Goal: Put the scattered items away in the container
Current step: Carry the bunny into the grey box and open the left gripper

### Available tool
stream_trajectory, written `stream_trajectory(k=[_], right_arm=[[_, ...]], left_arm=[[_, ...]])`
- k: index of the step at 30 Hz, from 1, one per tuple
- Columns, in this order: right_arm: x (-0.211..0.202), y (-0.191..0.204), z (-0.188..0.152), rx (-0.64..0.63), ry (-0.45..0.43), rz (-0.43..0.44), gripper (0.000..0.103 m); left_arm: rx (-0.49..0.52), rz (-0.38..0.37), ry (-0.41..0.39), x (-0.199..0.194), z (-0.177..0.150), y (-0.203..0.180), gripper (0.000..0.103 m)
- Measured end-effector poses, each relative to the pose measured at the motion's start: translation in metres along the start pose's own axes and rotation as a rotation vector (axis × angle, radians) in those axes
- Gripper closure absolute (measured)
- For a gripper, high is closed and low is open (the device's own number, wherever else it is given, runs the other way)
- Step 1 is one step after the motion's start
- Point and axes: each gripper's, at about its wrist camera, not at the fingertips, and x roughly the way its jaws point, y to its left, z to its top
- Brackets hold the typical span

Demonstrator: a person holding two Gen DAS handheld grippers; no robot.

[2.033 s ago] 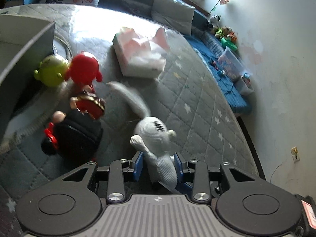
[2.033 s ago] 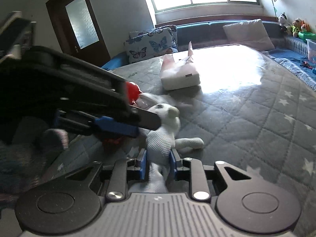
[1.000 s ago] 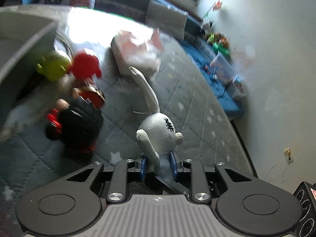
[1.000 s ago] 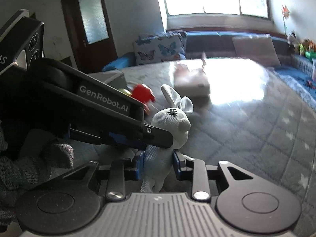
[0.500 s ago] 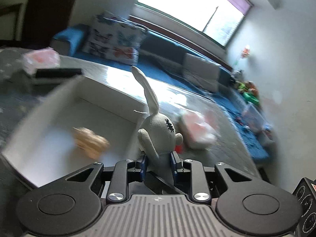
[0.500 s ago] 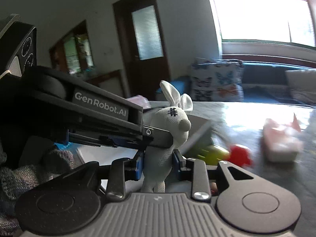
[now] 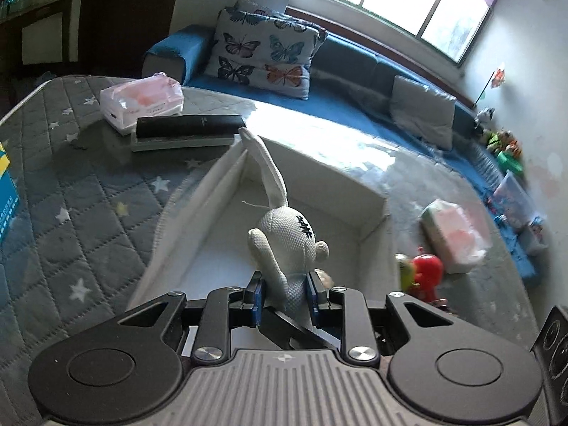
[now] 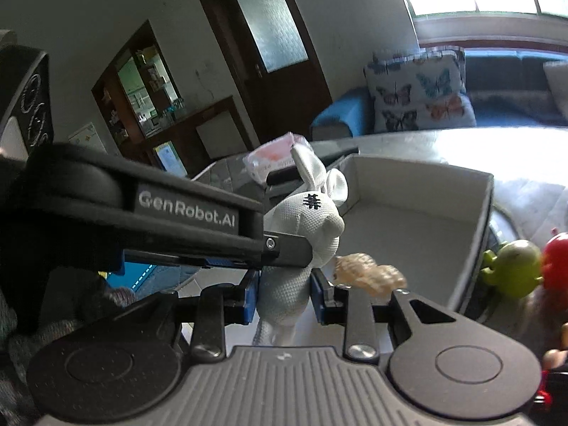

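So the white knit bunny (image 7: 289,238) is up in the air over the open white box (image 7: 372,213), body squeezed from both sides, one long ear sticking straight up, black stitched mark on its head. Box sits on the grey starry quilt and already has a tan shell-looking thing (image 8: 369,271) inside. A green round figure (image 8: 513,268) and a red one (image 8: 555,261) sit just outside the box wall, touching each other.
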Motion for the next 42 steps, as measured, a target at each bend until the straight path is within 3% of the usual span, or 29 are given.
stream_trajectory(k=[10, 20, 34, 42], right_arm=[[0.030, -0.007, 0.005, 0.094, 0.086, 0.011, 0.073], [0.045, -0.001, 0.003, 0.083, 0.148, 0.029, 0.069], [0.030, 0.004, 0.001, 0.048, 0.144, 0.087, 0.066], [0.012, 0.007, 0.002, -0.024, 0.118, 0.072, 0.062]], left_arm=[[0.003, 0.033, 0.040, 0.014, 0.006, 0.015, 0.075], [-0.010, 0.068, 0.056, 0.016, 0.005, 0.025, 0.074], [-0.032, 0.097, 0.023, 0.003, 0.005, 0.027, 0.074], [-0.043, 0.058, -0.002, -0.012, -0.005, 0.018, 0.074]])
